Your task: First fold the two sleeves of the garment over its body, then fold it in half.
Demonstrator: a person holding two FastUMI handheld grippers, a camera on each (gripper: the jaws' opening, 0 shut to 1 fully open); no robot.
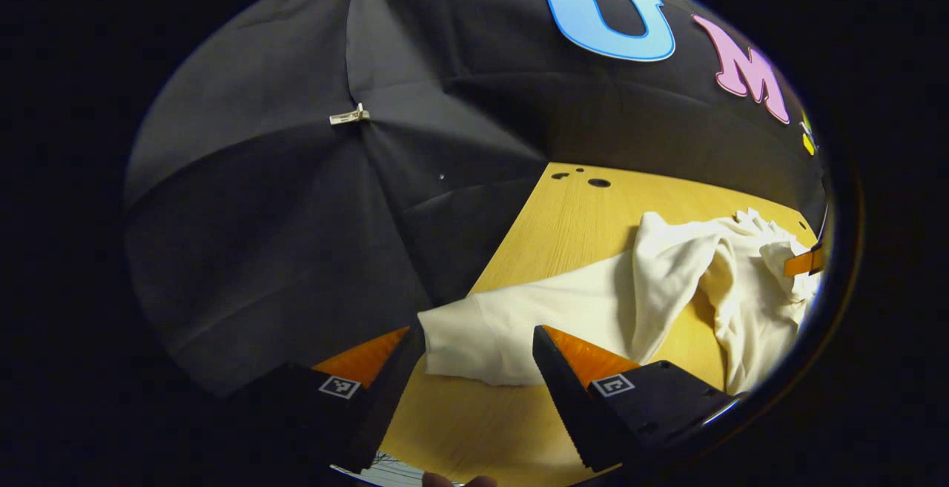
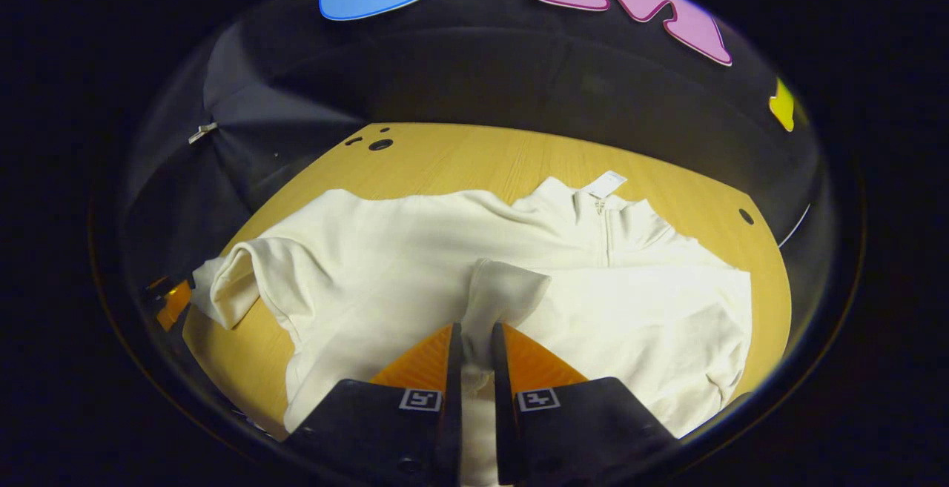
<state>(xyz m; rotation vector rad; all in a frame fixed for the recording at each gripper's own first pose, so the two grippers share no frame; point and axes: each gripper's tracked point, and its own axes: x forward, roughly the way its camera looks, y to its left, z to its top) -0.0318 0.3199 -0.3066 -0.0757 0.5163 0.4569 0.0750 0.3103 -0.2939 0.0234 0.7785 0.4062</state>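
Your right gripper (image 2: 474,350) pinched the sleeve (image 2: 498,296); the left gripper (image 1: 474,353) stood open, empty. A weak pinch could drop the sleeve early.

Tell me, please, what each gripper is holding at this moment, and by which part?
The right gripper pinches the cream garment by its folded-over sleeve's cuff end. The left gripper is open, holding nothing.

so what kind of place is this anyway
Most likely a recording booth set up for handling demos, not a home: black cloth walls clipped together, a bare wooden table with drilled holes, and one cream zip-neck garment laid on it.
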